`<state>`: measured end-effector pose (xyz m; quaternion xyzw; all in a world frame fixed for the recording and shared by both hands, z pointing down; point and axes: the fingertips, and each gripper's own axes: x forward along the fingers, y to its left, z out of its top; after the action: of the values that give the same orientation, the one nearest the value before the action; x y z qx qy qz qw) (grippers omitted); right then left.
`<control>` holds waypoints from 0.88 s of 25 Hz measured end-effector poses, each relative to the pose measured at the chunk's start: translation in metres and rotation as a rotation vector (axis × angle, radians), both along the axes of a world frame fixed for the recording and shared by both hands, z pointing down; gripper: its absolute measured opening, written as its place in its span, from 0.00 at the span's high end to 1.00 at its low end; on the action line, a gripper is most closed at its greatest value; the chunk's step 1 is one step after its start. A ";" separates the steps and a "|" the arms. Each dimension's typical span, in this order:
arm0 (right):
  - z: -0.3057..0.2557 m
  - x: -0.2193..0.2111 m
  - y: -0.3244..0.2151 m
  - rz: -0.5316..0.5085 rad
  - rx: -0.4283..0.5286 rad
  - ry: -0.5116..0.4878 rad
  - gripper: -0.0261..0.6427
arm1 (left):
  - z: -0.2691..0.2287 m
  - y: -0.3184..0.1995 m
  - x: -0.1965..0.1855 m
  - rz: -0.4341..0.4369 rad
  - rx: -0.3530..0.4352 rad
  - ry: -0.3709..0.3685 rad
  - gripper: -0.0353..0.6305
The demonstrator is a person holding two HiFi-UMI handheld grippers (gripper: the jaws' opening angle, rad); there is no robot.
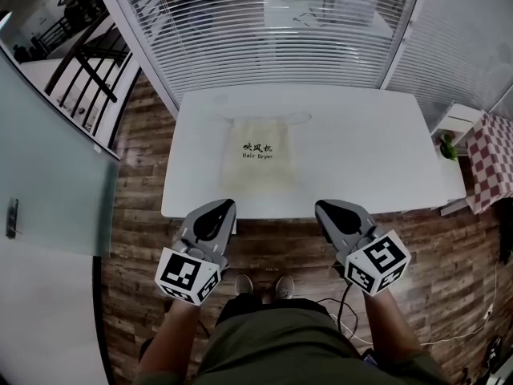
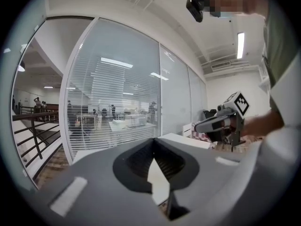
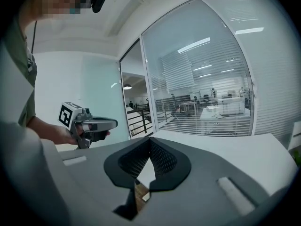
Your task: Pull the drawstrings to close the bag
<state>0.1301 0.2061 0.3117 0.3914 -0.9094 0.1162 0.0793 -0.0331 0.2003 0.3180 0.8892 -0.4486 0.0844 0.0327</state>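
We read two lines of black print on the front of the one cream bag [image 1: 258,152]: three Chinese characters above, and "Hair Dryer" below them. The bag lies flat near the middle of the single white table [image 1: 361,151], a little left of centre, with its mouth at the far side. A pale drawstring [image 1: 298,119] loops out faintly onto the tabletop by the far right corner. We hold two grippers, both off the table at its near edge and over the wooden floor, well apart from the bag. The left gripper [image 1: 228,204] has its jaws pressed together at the tips with nothing between them, and the right gripper [image 1: 321,205] is the same, tips meeting and empty. Each carries one cube with black-and-white square markers. Our two shoes [image 1: 243,283] show between them on the floor. To the right stand a red-and-white checked cloth [image 1: 490,159] and one small green plant [image 1: 447,145].
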 end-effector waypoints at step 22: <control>0.017 -0.008 -0.024 -0.010 -0.021 0.003 0.95 | 0.019 -0.023 -0.010 -0.012 -0.023 0.007 0.94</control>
<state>0.1222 0.1825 0.3286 0.3862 -0.9099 0.1248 0.0855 -0.0432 0.1775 0.3370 0.8863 -0.4528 0.0860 0.0449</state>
